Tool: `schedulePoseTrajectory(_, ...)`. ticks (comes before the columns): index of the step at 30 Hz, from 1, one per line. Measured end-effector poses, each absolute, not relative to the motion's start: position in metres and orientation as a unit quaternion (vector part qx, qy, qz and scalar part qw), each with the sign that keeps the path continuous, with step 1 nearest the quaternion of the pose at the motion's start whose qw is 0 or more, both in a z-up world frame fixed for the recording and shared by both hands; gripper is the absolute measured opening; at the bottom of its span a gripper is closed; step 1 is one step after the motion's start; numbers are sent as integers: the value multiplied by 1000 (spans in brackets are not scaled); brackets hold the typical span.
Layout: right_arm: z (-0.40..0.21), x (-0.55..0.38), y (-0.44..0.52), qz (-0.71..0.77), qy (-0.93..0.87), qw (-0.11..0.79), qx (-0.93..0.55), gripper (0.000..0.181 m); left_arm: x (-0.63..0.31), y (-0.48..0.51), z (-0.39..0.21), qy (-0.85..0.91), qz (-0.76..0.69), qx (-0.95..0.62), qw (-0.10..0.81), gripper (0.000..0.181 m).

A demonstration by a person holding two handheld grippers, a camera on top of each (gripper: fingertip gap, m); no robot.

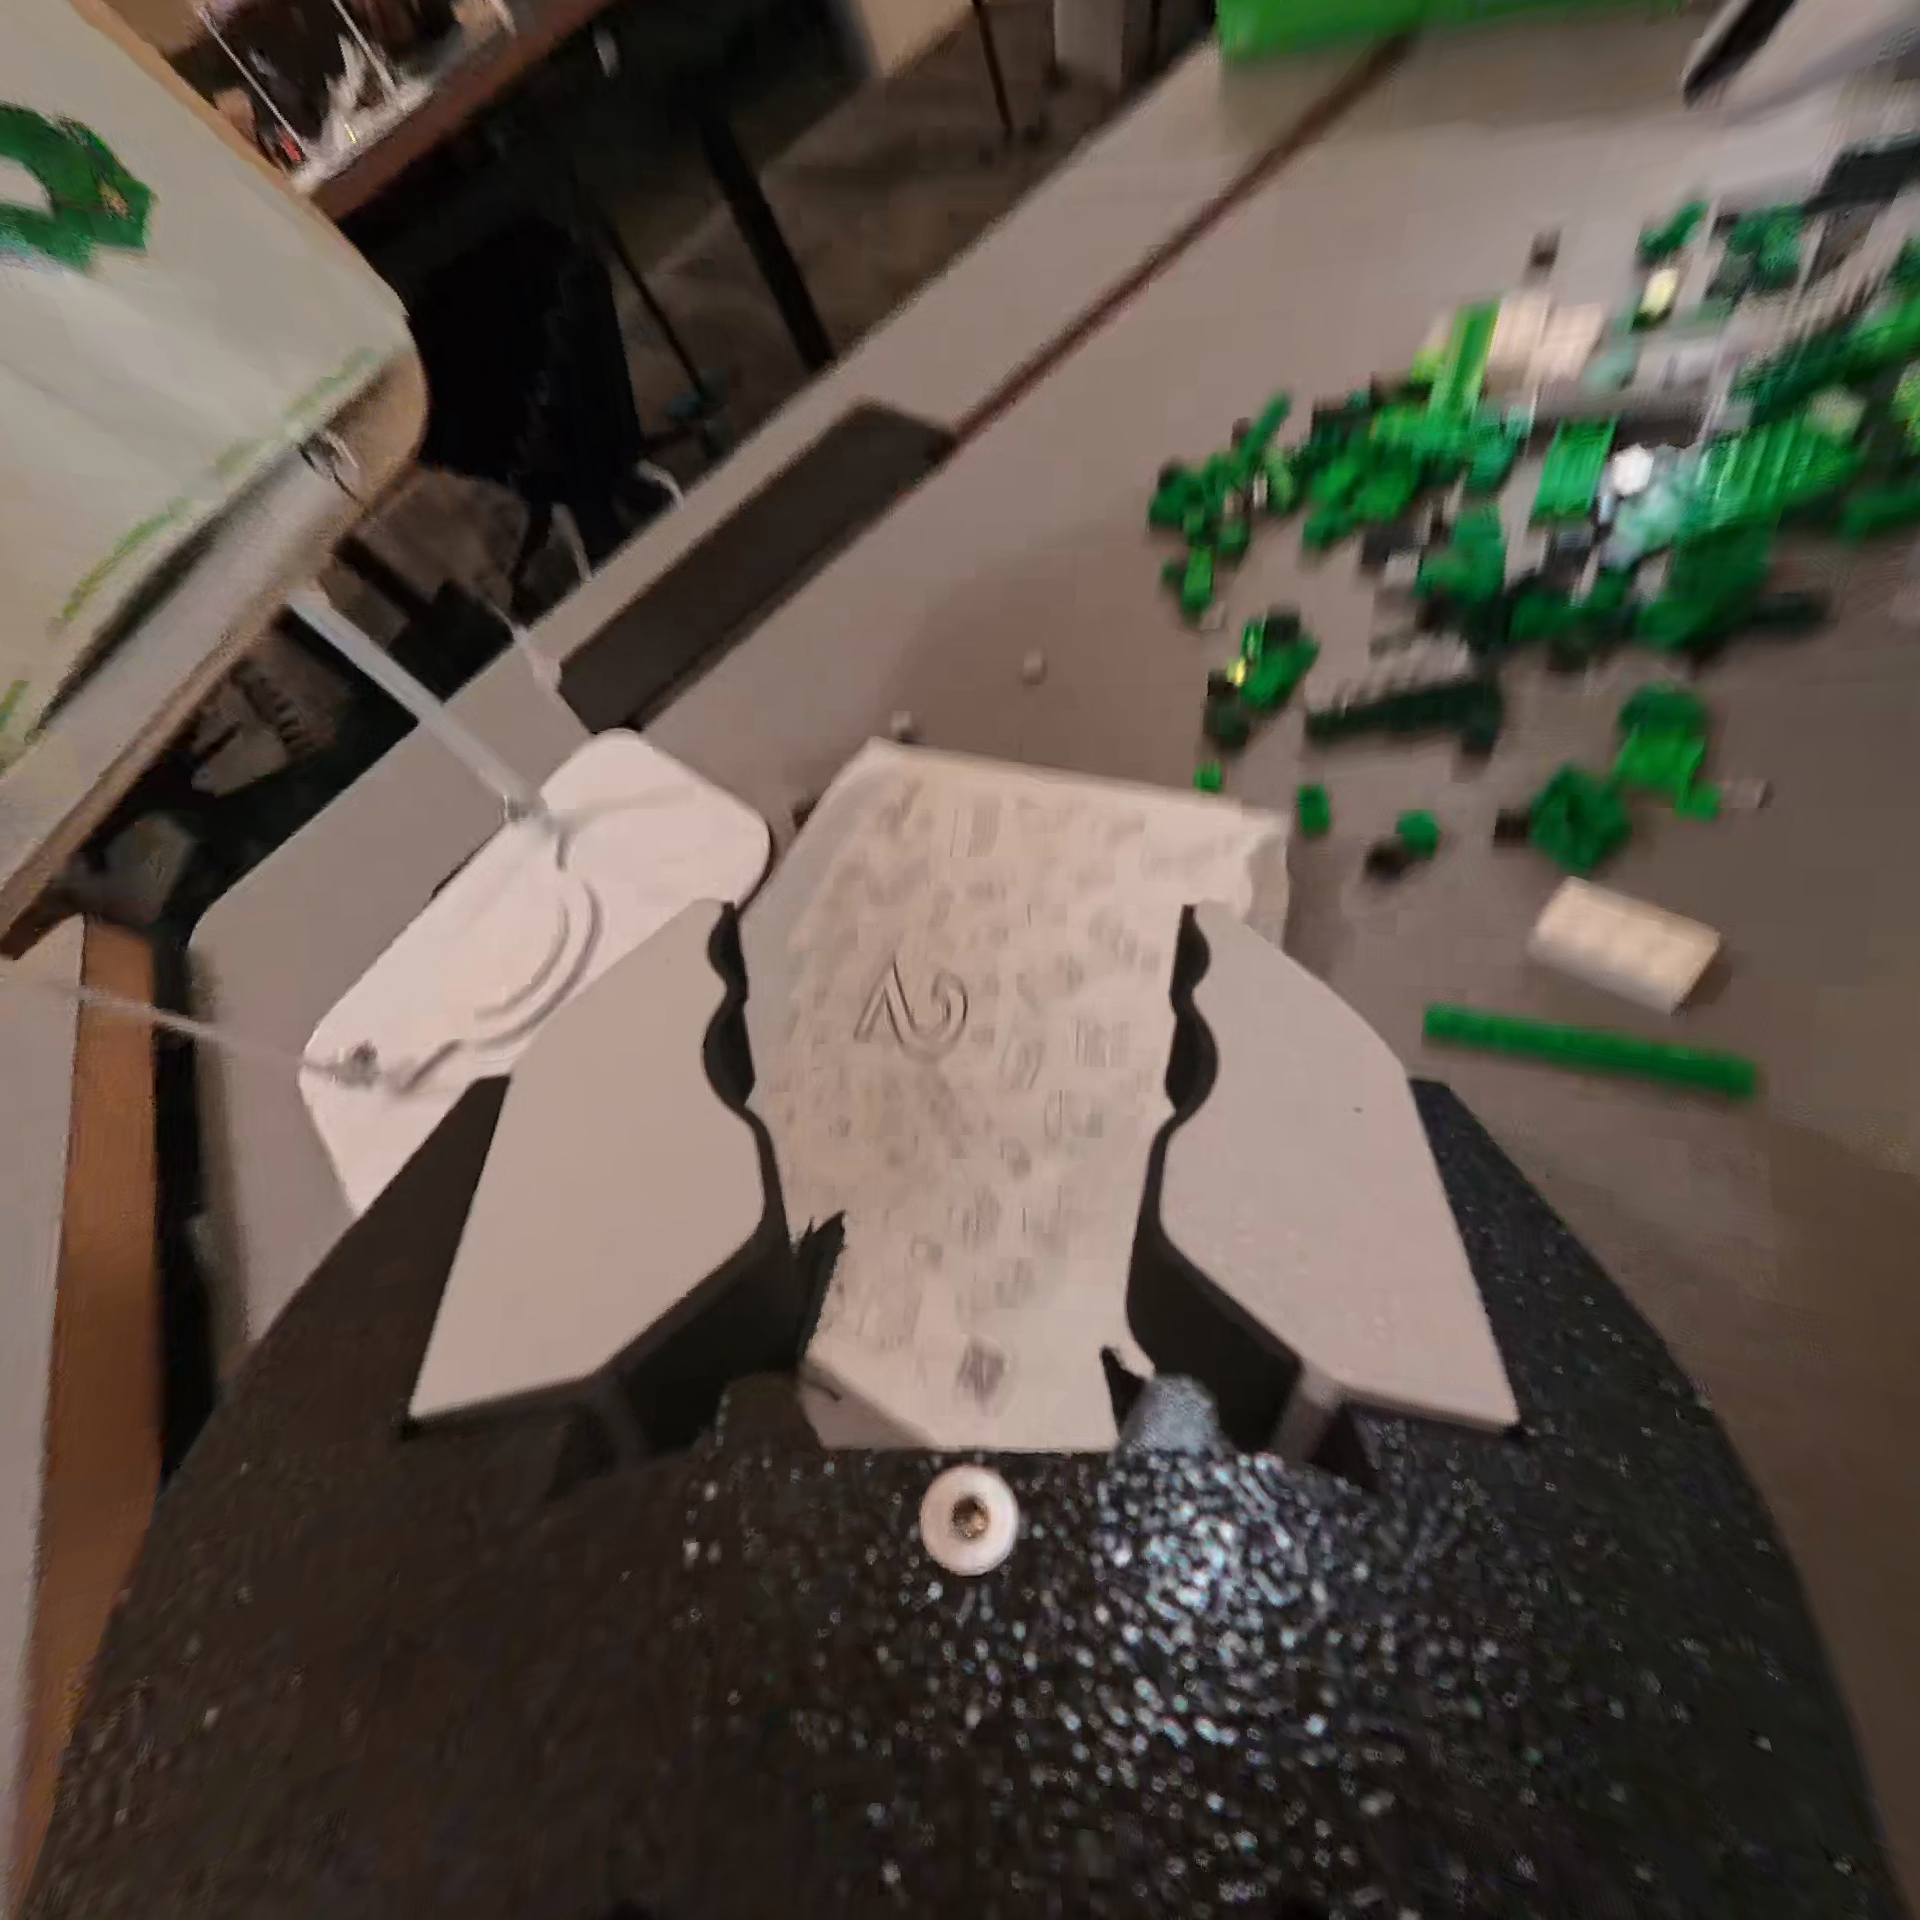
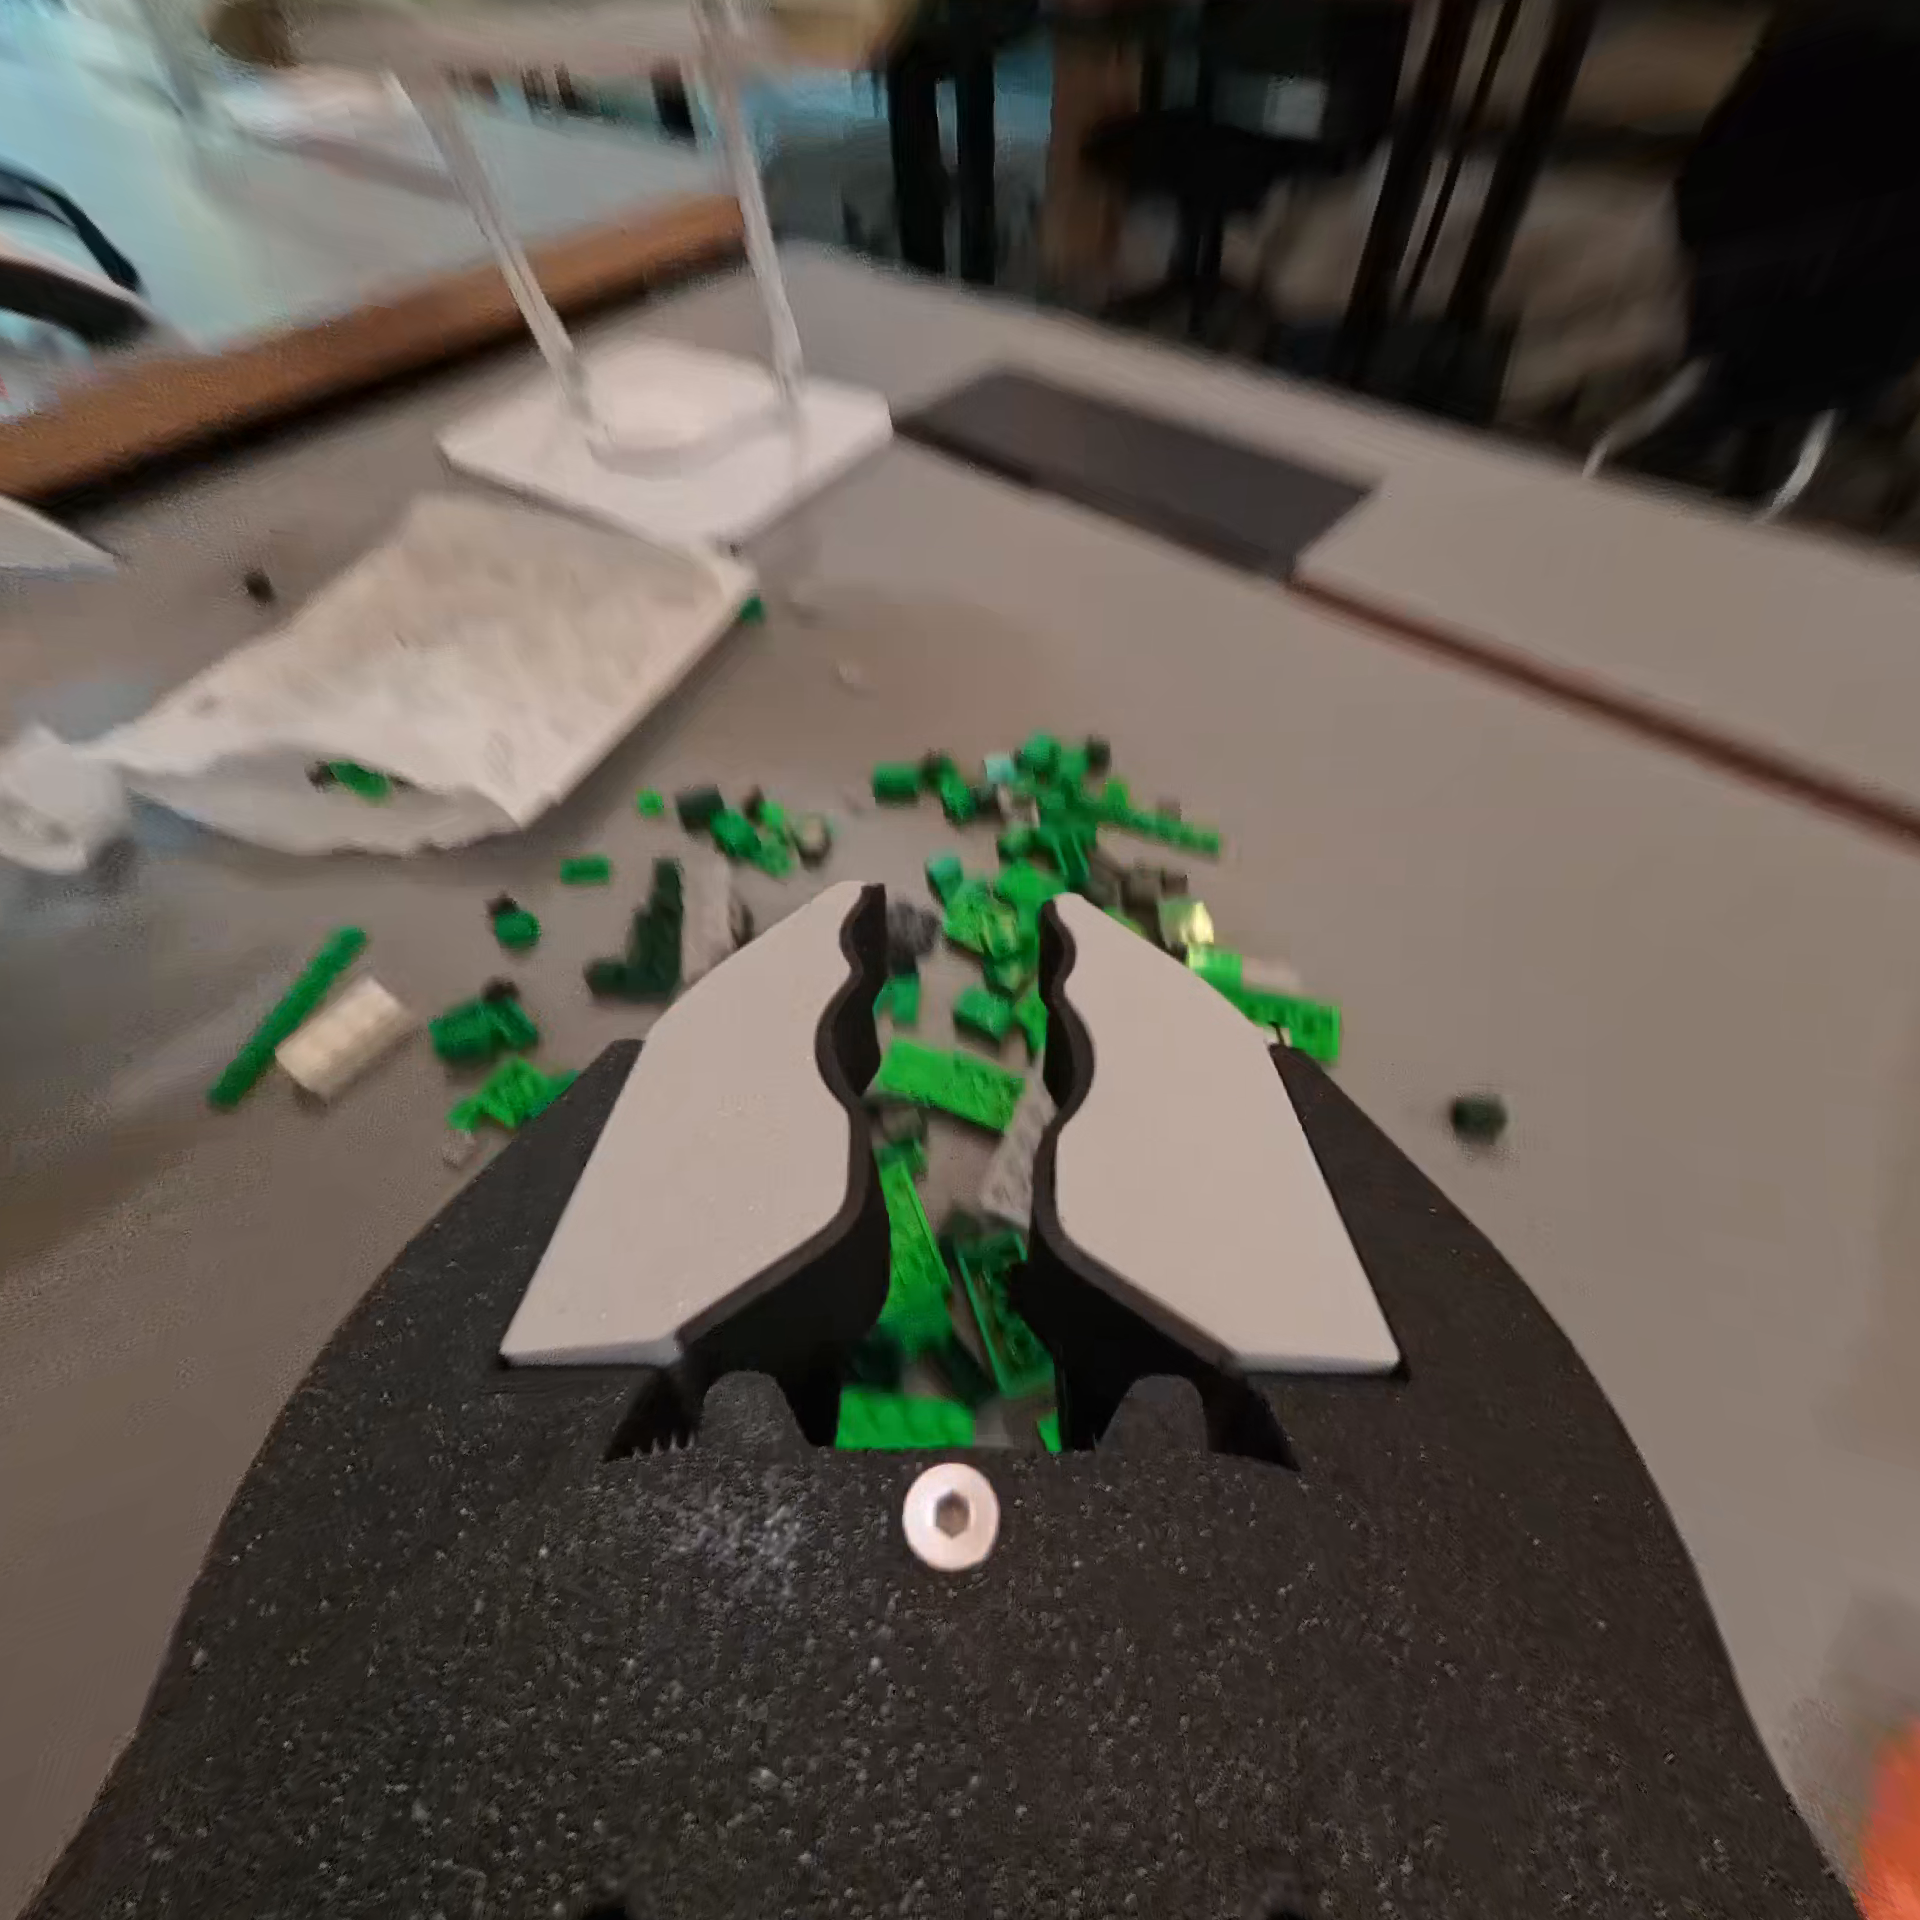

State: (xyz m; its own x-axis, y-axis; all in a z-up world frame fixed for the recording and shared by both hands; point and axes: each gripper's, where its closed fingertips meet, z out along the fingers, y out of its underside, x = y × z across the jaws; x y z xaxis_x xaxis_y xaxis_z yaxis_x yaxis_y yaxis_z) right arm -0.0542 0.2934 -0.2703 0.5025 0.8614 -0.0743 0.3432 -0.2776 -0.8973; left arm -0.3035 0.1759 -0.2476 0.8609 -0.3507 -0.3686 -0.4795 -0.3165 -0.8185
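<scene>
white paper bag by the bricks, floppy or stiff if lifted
The white paper bag looks crumpled and torn open, so probably floppy and light. A green brick sits in its mouth and may spill. It lies flat, so rolling seems unlikely.

I'm seeing the torn white paper bag (image 1: 997,1039) lying flat on the grey table (image 2: 1455,935), its ragged mouth gaping; green bricks (image 2: 1039,883) are lying scattered just beside it.
</scene>
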Motion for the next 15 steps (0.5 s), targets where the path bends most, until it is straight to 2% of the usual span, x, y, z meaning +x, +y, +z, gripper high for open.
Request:
schedulePoseTrajectory(2, -293, -43, 295, 294, -409, 381, -775, 25, -308, 159, -269, 278, 70, -829, 481, 76)
schedulePoseTrajectory(4, -303, -38, 295, 296, -410, 357, -785, 17, -310, 147, -287, 289, 60, -847, 442, 73)
schedulePoseTrajectory(7, -318, -39, 291, 303, -421, 302, -800, 15, -313, 141, -300, 295, 45, -860, 413, 73)
schedulePoseTrajectory(15, -340, -34, 291, 234, -459, 230, -825, 26, -319, 141, -305, 302, 33, -867, 395, 66)
